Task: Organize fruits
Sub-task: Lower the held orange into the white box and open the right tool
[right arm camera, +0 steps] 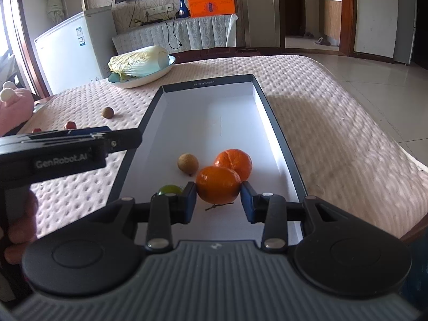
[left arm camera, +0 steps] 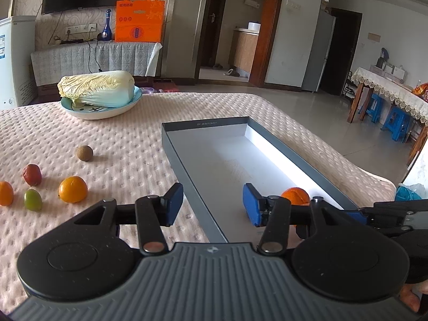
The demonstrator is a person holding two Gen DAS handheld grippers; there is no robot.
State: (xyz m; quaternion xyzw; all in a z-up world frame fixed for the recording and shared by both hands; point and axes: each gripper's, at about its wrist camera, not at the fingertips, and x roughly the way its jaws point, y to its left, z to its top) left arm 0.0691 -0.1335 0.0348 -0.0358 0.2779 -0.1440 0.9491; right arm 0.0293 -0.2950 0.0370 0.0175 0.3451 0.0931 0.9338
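Note:
In the right wrist view my right gripper (right arm camera: 218, 204) is shut on an orange mandarin (right arm camera: 218, 184), held low over the near end of the dark-walled box (right arm camera: 275, 131). Behind it in the box lie a second mandarin (right arm camera: 235, 160), a brown longan (right arm camera: 187, 163) and a green fruit (right arm camera: 169, 189) half hidden by my left finger. My left gripper (left arm camera: 212, 206) is open and holds nothing, hovering over the box's left wall (left arm camera: 182, 171). On the cloth to its left lie a longan (left arm camera: 84, 153), a red fruit (left arm camera: 32, 174), a mandarin (left arm camera: 73, 189) and a green fruit (left arm camera: 33, 200).
A napa cabbage (left arm camera: 96, 88) rests on a blue-rimmed plate (left arm camera: 80, 112) at the far left of the table. Another small orange fruit (left arm camera: 5, 193) sits at the left edge of view. A pink plush (right arm camera: 16, 104) lies beyond the table's left side. The table edge (left arm camera: 374, 176) drops off right of the box.

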